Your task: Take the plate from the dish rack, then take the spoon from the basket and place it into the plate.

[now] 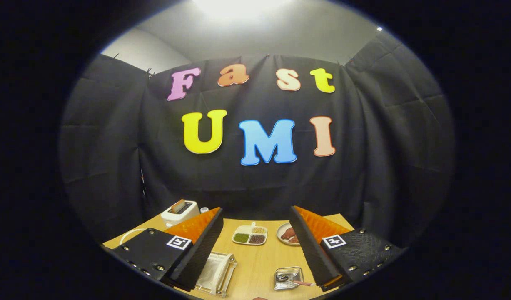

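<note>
My gripper (255,210) is held high above a wooden table (255,258), open, with nothing between its fingers. Below the left finger (197,250) stands a clear dish rack (226,271) holding a pale plate (210,271) on edge. Closer to the right finger (311,246) is a small metal basket (289,273). The spoon (285,278) lies in it, its pinkish handle pointing right toward that finger. Both the rack and the basket sit well below the fingers, between them.
Farther off between the fingers lies a white sectioned tray (250,235) of grains and beans. To its right is a plate with meat (286,234), partly behind the right finger. A white toaster (180,211) and a white cable (129,236) sit at the far left.
</note>
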`<state>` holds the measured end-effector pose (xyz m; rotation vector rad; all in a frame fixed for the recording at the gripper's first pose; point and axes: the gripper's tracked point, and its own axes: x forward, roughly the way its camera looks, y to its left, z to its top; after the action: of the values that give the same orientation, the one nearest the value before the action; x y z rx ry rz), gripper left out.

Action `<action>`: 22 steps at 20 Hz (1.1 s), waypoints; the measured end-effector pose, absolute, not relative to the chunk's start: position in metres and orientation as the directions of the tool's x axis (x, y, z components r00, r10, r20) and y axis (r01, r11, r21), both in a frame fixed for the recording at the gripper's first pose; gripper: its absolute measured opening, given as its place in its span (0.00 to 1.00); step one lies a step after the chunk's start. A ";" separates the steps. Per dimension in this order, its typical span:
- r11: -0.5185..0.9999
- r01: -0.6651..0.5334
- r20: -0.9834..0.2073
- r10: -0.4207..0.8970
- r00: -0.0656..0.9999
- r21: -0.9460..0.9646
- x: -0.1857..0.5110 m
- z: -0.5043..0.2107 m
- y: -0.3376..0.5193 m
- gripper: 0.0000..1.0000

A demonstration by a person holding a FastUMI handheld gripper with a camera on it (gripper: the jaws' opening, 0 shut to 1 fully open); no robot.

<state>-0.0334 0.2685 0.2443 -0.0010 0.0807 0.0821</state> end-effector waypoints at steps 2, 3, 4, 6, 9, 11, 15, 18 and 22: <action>0.993 -0.121 -0.172 0.120 0.978 0.007 -0.026 0.229 0.293 0.99; 0.990 -0.138 -0.232 0.137 0.963 0.011 -0.023 0.218 0.306 0.99; 0.987 -0.156 -0.281 0.156 0.947 0.023 -0.022 0.207 0.320 0.99; 0.984 -0.171 -0.362 0.178 0.915 0.052 -0.018 0.190 0.341 0.99; 0.986 -0.154 -0.510 0.166 0.844 0.066 -0.014 0.145 0.366 0.99; 0.987 -0.140 -0.595 0.161 0.787 0.082 -0.015 0.118 0.380 0.99; 0.992 -0.078 -0.686 0.123 0.718 0.096 -0.015 0.075 0.397 0.94; 0.997 -0.044 -0.728 0.078 0.681 0.065 -0.009 0.052 0.403 0.95; 1.000 0.017 -0.760 -0.004 0.650 0.010 -0.001 0.025 0.400 0.85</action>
<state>-0.0010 0.4001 0.0253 0.0165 0.8627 -0.0118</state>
